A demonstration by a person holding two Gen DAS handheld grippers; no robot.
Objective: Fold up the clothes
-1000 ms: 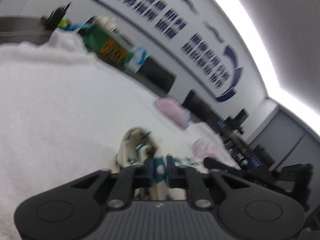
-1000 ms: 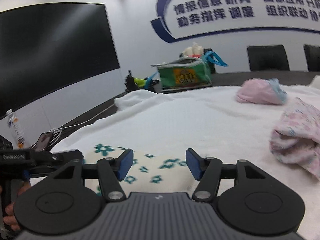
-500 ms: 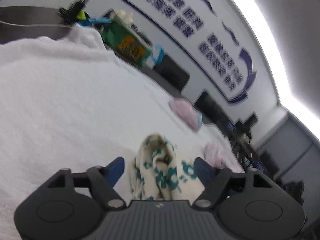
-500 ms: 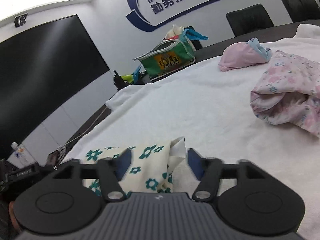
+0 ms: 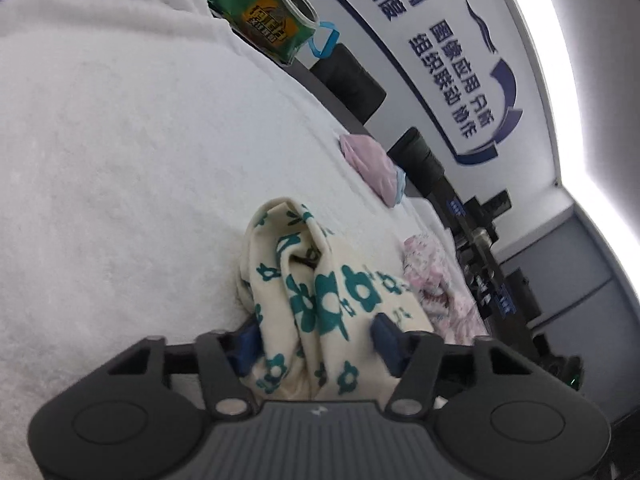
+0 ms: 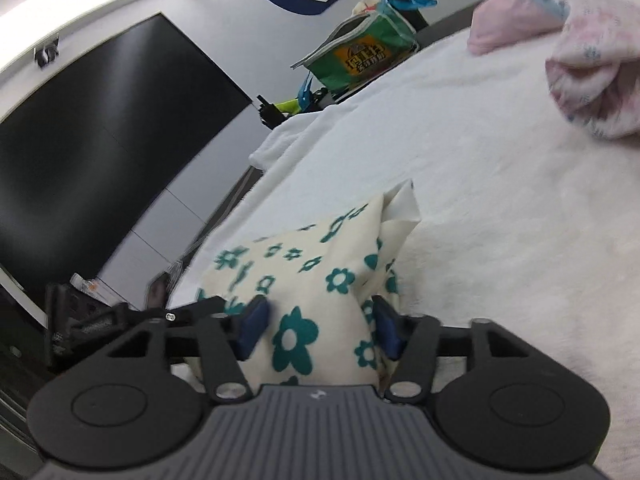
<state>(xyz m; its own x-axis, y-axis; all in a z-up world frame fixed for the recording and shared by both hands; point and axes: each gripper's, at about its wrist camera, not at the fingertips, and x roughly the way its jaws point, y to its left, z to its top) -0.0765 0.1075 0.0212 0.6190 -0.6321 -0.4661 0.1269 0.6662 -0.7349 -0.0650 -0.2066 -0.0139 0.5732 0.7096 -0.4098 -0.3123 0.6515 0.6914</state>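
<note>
Currently the cream garment with teal flowers [image 5: 320,300] lies bunched between the jaws of both grippers, its long axis running toward 12 o'clock. The left gripper [image 5: 316,340] and right gripper [image 6: 316,326] have just been closing; the fabric fills each gap, so both appear to grasp it. A white fleece cover [image 5: 120,140] spans the table; a green bag [image 6: 360,56] sits at 1 o'clock.
</note>
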